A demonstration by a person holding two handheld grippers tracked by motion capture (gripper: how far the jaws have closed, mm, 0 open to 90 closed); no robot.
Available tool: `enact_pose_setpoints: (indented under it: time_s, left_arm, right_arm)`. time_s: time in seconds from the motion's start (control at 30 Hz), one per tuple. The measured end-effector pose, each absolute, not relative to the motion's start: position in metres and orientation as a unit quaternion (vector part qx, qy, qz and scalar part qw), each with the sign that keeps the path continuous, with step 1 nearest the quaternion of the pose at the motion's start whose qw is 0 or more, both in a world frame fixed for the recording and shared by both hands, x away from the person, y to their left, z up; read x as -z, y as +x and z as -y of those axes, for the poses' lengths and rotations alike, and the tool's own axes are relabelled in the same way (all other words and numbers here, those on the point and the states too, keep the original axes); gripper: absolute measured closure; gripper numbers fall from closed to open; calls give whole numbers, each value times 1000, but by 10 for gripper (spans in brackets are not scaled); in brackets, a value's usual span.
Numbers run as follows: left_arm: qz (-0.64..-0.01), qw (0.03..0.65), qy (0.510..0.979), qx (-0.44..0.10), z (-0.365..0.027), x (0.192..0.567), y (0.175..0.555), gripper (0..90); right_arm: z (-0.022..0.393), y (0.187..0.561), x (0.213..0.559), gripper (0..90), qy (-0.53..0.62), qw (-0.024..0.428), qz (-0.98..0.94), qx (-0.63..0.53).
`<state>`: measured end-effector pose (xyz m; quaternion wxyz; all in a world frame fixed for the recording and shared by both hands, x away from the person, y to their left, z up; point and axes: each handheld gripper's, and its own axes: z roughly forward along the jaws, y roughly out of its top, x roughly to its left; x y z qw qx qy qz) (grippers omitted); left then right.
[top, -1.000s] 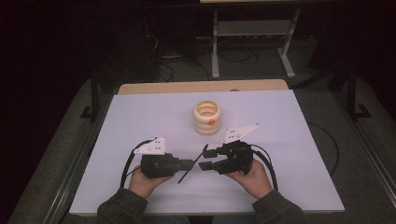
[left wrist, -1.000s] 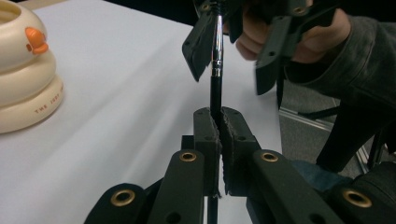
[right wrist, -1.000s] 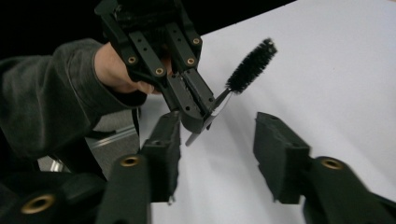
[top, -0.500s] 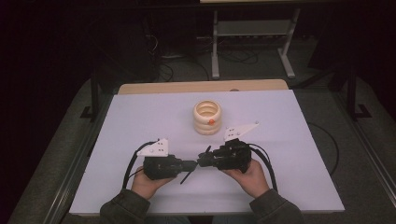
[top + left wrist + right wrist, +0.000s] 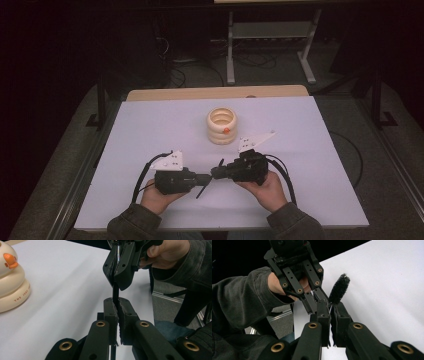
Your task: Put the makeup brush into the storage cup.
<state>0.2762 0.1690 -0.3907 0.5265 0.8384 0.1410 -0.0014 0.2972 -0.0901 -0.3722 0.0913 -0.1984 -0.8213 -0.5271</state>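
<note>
Now both grippers meet nose to nose near the desk's [image 5: 150, 120] front edge. Left gripper [image 5: 202, 177] and right gripper [image 5: 216, 172] each clamp the thin black brush [image 5: 339, 288], jaws closed tight.

High cam looks fwd and down on counter [image 5: 150, 125]. Gripper cams sit close, facing each other. All share the brush [image 5: 339, 288].

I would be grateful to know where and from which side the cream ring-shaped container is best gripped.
Judging by its pose, take the cream container by its rim, from straight above. It stands upright with its mouth open, so one jaw could go inside and one outside; its bulging stacked rings look likelier to slip in a side grip.
</note>
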Motion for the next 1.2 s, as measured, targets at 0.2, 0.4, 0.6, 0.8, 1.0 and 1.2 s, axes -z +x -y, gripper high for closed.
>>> enact_pose_setpoints:
  time_s: [0.2,0.4,0.6,0.8,1.0,1.2]
  left_arm:
    - [-154,509,846,-26,-171,387,274,780]
    - [-166,495,852,-41,-179,386,271,717]
    - [-175,472,862,-55,-186,392,266,677]
    - [-189,463,863,-65,-195,395,261,641]
    - [-197,451,867,-81,-204,397,262,611]
    - [-211,456,861,-81,-209,398,262,601]
  right_arm:
    - [95,297,369,849,-204,77,822,527]
    - [107,298,365,849,-216,61,826,518]
    - [114,301,364,849,-224,56,831,506]
    - [120,306,362,848,-237,55,829,504]
    - [123,312,354,848,-240,44,834,495]
    - [126,319,342,848,-246,35,834,492]
